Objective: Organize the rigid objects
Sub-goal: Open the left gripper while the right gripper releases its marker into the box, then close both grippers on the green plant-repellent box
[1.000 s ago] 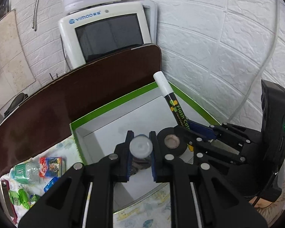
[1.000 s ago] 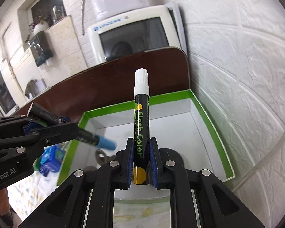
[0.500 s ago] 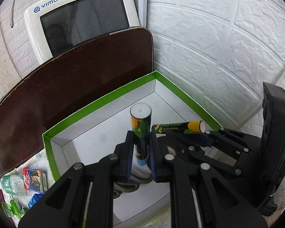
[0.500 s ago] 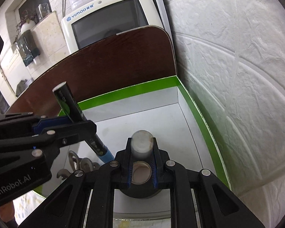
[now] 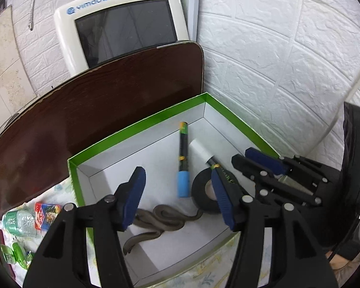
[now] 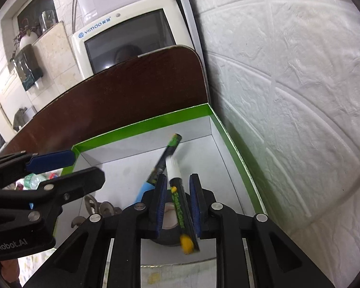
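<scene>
White-capped marker (image 6: 178,200) lies loose between right jaws.

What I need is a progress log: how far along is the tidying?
Done: blue-capped marker, white-capped marker, tape and grey cord lie in the box. In hand: nothing; left gripper and right gripper are open. Left: card pack, bottle and green items outside on the cloth.

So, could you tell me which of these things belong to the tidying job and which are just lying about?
Part of the job:
- green-edged box
- blue-capped marker
- white-capped marker
- black tape roll
- grey snake-like piece
- left gripper, right gripper, both open

Lying about:
- monitor
- brown board
- small packets on the cloth
</scene>
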`<state>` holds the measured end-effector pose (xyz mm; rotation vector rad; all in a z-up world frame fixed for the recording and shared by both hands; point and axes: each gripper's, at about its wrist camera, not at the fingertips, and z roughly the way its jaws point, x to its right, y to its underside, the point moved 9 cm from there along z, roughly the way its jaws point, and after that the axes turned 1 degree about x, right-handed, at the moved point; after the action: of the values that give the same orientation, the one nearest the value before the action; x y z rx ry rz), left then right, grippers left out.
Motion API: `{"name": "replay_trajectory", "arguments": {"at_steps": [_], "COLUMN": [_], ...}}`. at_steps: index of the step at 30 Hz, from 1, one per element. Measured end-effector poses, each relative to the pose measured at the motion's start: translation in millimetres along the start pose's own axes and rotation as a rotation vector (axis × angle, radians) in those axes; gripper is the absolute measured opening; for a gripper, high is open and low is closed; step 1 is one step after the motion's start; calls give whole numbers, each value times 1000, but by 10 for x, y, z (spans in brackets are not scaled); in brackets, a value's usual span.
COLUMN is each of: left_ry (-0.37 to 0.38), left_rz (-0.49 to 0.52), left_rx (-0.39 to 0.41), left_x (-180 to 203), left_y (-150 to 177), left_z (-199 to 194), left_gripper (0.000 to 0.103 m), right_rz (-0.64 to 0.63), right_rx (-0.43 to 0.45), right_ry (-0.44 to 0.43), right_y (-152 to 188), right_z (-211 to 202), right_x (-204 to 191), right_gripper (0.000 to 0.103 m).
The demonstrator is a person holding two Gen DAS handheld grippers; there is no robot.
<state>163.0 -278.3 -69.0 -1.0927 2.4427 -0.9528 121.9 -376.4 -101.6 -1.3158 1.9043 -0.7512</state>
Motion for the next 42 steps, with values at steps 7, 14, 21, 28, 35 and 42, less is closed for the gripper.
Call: {"name": "replay_trajectory", "arguments": {"at_steps": [7,14,21,28,35,42], "left_ry": [-65,-159,-258,-339,-321,-229], "left_rz": [-80,-187,-293,-400,-498,-477], "left_rx": [28,59,68,41,18,21], "left_x": [-450,-1094,-1760,-2403,-2776,-2758], "left_y": [165,432,956,1570,2022,2205], "left_z": [-314,-690,-1067,-1358,-1431,-1359], "left_gripper": [56,56,58,59,59,58], "right_rz": [-31,-128,-224,-316,-363,-365], "right_rx": [7,10,-36,-105,-199,-286], "right_ry": [-19,-96,-203,-299,-362,-363], "right_y": [-22,2,172,476,833,1103], "right_z": [-128,-247,-222,-144,-8,235], "right_x": [-274,-926,-1727,-2534,-3153,-3500], "right_gripper": [19,19,19,19,20,32]}}
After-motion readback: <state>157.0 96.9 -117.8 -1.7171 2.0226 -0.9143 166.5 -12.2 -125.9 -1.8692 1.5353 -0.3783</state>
